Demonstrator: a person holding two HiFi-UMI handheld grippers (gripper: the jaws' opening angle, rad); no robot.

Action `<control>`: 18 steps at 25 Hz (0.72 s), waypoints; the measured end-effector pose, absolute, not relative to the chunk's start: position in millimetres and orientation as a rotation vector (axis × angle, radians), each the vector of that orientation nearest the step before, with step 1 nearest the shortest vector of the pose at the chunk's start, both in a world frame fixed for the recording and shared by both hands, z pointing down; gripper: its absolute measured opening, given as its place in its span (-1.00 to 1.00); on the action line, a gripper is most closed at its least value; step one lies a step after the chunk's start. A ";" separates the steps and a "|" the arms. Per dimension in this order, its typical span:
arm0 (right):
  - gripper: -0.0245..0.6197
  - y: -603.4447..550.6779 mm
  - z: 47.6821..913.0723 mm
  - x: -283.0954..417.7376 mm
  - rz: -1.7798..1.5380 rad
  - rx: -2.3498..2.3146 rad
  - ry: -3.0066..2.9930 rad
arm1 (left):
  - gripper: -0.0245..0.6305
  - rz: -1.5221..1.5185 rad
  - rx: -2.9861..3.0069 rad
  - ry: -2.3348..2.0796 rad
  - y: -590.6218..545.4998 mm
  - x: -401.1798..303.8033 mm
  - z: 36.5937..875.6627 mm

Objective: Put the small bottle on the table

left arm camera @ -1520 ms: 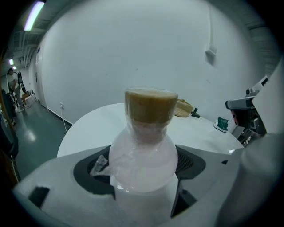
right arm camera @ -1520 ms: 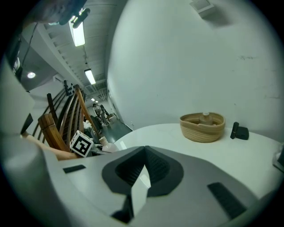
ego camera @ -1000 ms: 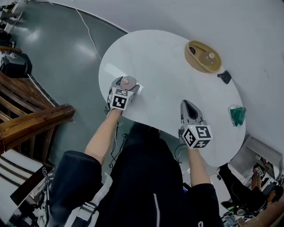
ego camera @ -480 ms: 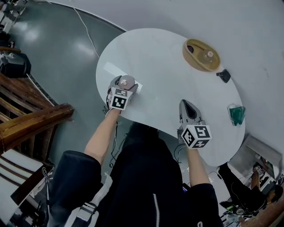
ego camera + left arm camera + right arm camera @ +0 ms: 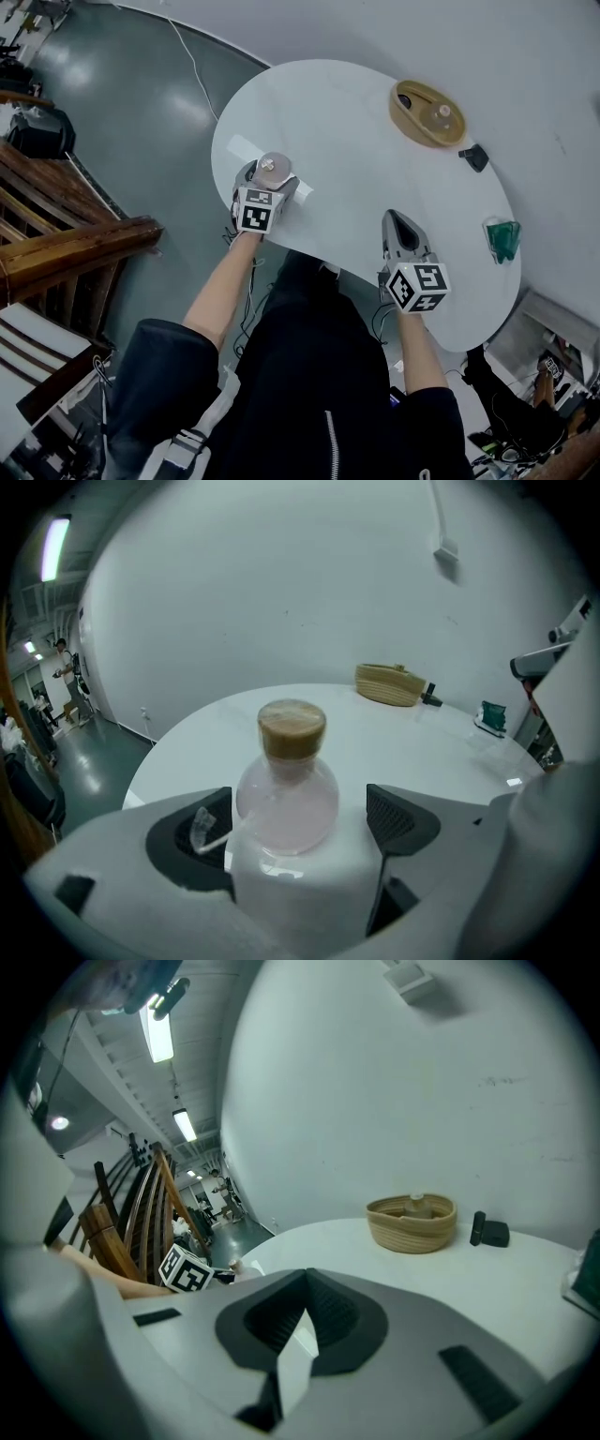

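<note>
A small round bottle (image 5: 272,167) of pale pink liquid with a cork stopper stands upright on the white table (image 5: 347,122) near its left edge. My left gripper (image 5: 271,176) reaches around it from the near side. Its jaws have just been opening, and the bottle (image 5: 286,785) stands between them with a gap to the right pad (image 5: 386,817). My right gripper (image 5: 399,223) hovers over the table's near edge, jaws shut to a point with nothing in them (image 5: 300,1330).
A woven basket (image 5: 412,122) holding another small bottle (image 5: 444,113) sits at the table's far side. Next to it lies a black object (image 5: 474,159), and a green object (image 5: 502,241) stands at the right. Wooden furniture (image 5: 56,244) stands on the floor to the left.
The left gripper's jaws stand a little wider around the bottle than before. The right gripper has not moved.
</note>
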State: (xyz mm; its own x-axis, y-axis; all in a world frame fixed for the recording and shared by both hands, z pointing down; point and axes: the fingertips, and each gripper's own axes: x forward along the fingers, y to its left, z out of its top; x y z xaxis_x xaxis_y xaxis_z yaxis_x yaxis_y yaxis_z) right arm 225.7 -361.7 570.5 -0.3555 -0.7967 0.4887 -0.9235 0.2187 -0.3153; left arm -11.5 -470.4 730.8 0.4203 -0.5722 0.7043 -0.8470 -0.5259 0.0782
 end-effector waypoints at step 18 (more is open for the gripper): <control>-0.92 -319.1 504.8 214.9 0.577 1.552 -2.463 | -0.85 0.634 2.449 -1.305 -369.6 3.4 587.9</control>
State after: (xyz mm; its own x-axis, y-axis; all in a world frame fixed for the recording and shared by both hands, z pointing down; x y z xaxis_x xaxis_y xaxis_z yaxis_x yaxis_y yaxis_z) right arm 214.9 -319.1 504.8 -0.4420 -0.8278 0.3455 -0.8952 0.3821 -0.2296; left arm 3.4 -369.6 587.9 0.4919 -0.7068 0.5083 -0.8364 -0.5458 0.0504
